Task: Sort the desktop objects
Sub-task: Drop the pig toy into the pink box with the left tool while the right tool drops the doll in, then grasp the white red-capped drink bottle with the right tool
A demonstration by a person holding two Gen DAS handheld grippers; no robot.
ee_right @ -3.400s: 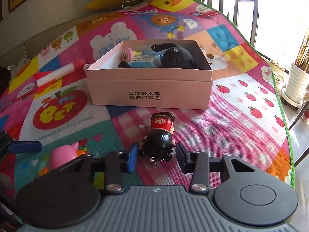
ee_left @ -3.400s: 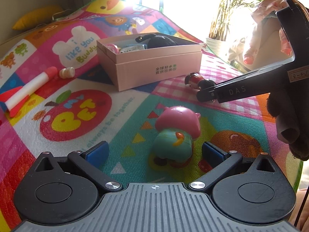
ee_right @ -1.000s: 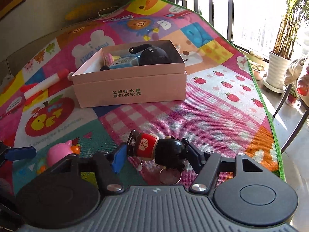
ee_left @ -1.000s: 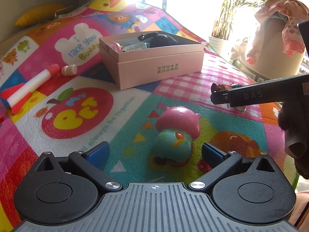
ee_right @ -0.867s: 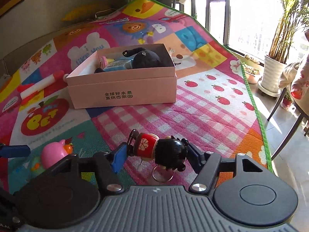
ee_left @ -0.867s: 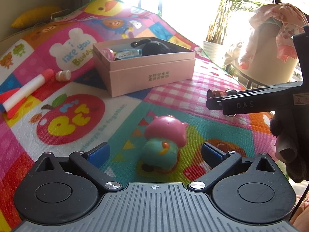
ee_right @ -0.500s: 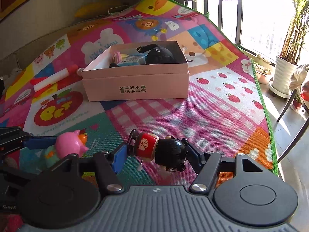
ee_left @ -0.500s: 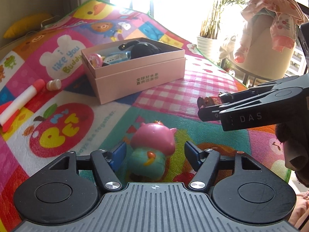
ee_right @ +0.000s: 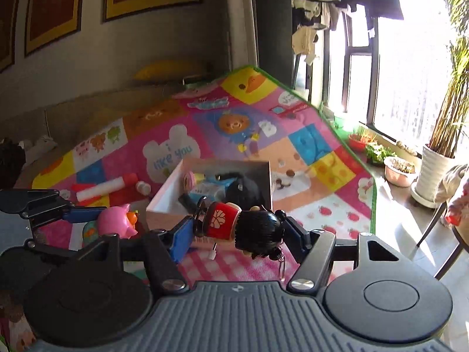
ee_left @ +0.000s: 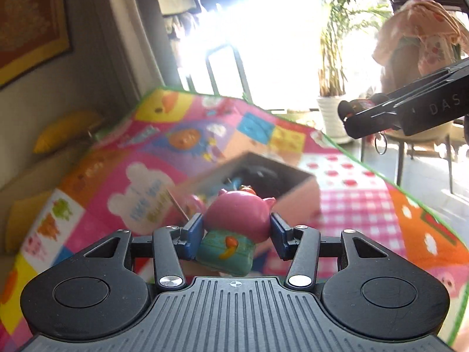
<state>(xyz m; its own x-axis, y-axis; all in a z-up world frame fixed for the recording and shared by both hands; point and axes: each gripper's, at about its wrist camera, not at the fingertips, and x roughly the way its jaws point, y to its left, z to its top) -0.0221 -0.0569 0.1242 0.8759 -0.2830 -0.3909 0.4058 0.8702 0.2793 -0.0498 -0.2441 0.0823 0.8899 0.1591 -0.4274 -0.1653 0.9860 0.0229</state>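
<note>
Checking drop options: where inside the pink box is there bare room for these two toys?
In the pink box, bare floor shows at the near-left corner, bordered by the white inner wall. The far side is crowded: black plush, blue toy, pink round piece.

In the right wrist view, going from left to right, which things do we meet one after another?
left gripper → pink pig toy → pink box → black-haired doll held in the right gripper → white plant pot
</note>
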